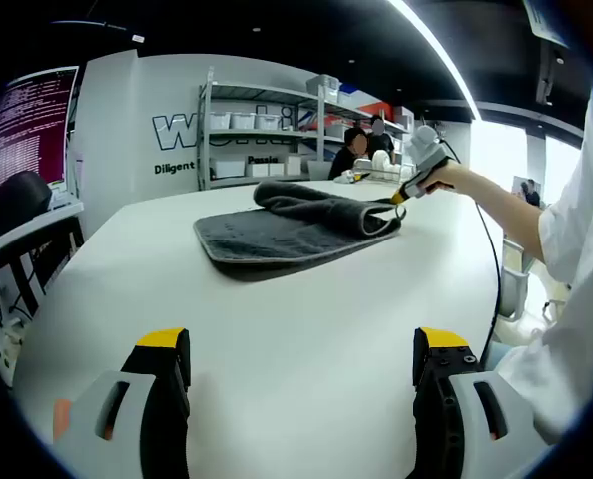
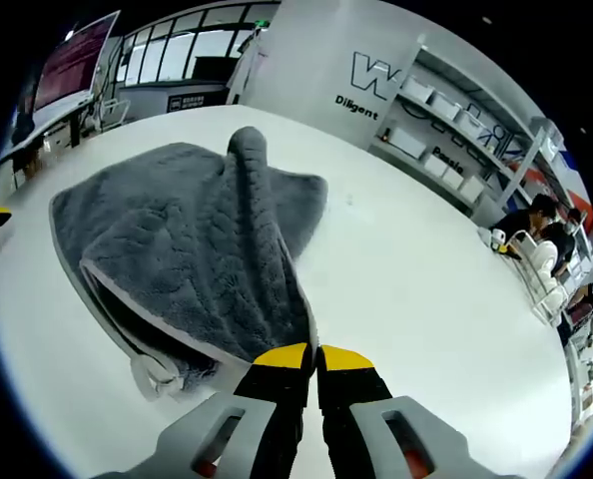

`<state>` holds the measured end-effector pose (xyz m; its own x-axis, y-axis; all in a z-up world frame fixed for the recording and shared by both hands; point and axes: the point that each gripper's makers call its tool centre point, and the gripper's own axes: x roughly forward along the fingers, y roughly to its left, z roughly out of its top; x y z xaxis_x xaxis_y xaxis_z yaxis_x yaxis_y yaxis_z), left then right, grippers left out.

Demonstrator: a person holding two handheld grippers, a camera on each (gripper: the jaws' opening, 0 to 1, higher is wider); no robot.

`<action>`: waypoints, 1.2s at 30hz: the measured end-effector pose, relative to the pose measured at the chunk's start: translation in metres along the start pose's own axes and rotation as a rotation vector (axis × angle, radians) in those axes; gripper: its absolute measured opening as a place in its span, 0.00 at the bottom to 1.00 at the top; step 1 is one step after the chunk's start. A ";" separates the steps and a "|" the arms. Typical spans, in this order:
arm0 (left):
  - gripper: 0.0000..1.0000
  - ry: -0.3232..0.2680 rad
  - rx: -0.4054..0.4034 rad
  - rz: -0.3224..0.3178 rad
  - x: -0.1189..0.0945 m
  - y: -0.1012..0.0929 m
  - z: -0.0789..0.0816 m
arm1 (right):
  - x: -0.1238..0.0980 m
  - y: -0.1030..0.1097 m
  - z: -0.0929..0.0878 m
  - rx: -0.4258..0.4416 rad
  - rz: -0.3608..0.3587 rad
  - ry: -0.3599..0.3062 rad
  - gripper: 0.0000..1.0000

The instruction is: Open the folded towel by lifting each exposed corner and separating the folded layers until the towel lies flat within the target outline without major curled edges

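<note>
The grey towel lies folded and rumpled on the white surface, toward 12 o'clock in the left gripper view, with a raised ridge along its top layer. In the right gripper view the towel spreads from the centre toward 9 o'clock, and its near edge runs down into the right tongs, whose yellow-tipped jaws are pinched together on that fabric. The same right tongs show in the left gripper view at 1 o'clock, at the towel's far corner, held by a person's hand. The left tongs stand wide apart over bare surface, well apart from the towel. Shelves stand behind.
</note>
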<state>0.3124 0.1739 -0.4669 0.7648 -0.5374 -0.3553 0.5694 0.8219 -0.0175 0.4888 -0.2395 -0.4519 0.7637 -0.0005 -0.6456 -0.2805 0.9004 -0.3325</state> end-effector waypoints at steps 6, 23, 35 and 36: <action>0.91 0.002 0.000 0.000 0.000 -0.001 -0.001 | -0.003 -0.008 -0.009 0.013 -0.011 0.011 0.00; 0.91 0.009 0.001 0.000 0.001 -0.002 -0.002 | -0.009 -0.020 -0.026 0.039 -0.033 0.031 0.00; 0.91 0.012 -0.001 0.000 0.003 -0.002 -0.002 | -0.008 -0.024 -0.035 0.052 -0.037 0.041 0.00; 0.91 0.013 0.000 0.000 0.003 -0.002 -0.002 | -0.007 -0.023 -0.036 0.052 -0.035 0.042 0.00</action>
<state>0.3127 0.1708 -0.4696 0.7609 -0.5346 -0.3677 0.5691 0.8221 -0.0174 0.4689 -0.2759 -0.4639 0.7471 -0.0500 -0.6628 -0.2221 0.9211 -0.3198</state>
